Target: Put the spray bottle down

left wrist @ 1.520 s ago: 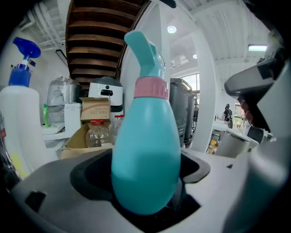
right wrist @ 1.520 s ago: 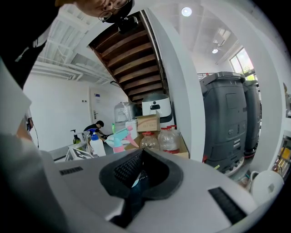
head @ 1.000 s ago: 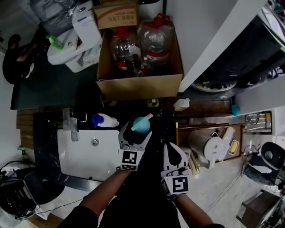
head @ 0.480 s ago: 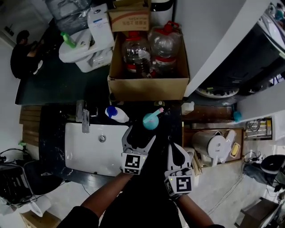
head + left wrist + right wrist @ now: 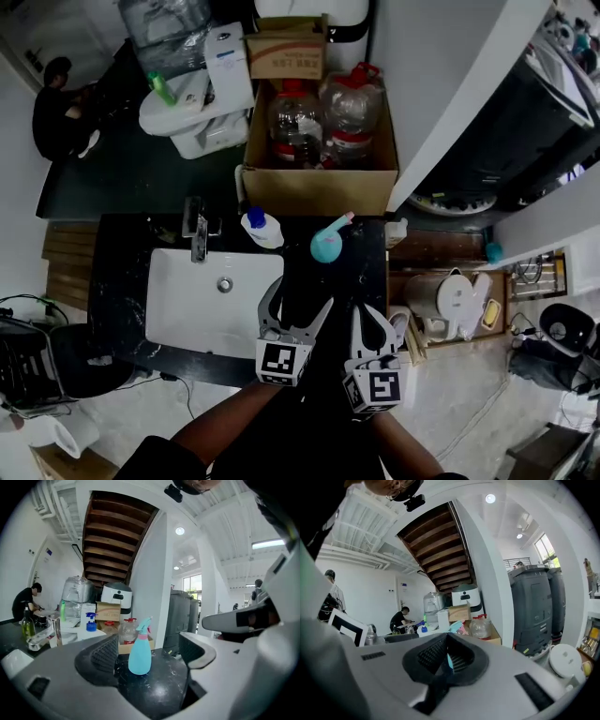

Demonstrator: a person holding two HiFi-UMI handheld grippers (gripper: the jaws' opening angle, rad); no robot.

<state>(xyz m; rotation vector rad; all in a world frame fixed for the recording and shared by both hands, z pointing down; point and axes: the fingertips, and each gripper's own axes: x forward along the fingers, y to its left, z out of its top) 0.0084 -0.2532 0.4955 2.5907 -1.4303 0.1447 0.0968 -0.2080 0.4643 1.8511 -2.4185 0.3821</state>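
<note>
The left hand-held gripper (image 5: 298, 302) hangs low over the black speckled counter (image 5: 352, 277), jaws spread wide with nothing gripped between them. Just ahead of the jaw tips, clear of both, the teal plastic spray bottle (image 5: 326, 246) stands upright on the counter, its pink-tipped nozzle angled towards the back. The right hand-held gripper (image 5: 378, 323) sits close beside the left one, its ribbed pads pressed together on nothing (only a sliver of teal shows through the slit in its own view). Left of the spray bottle, a white bottle with a blue cap (image 5: 263, 228) stands by the metal tap (image 5: 197, 230) at the rim of the white rectangular sink (image 5: 187, 323). Behind the counter, a brown cardboard box (image 5: 319, 192) holds clear plastic jugs with red caps (image 5: 352, 108).
</note>
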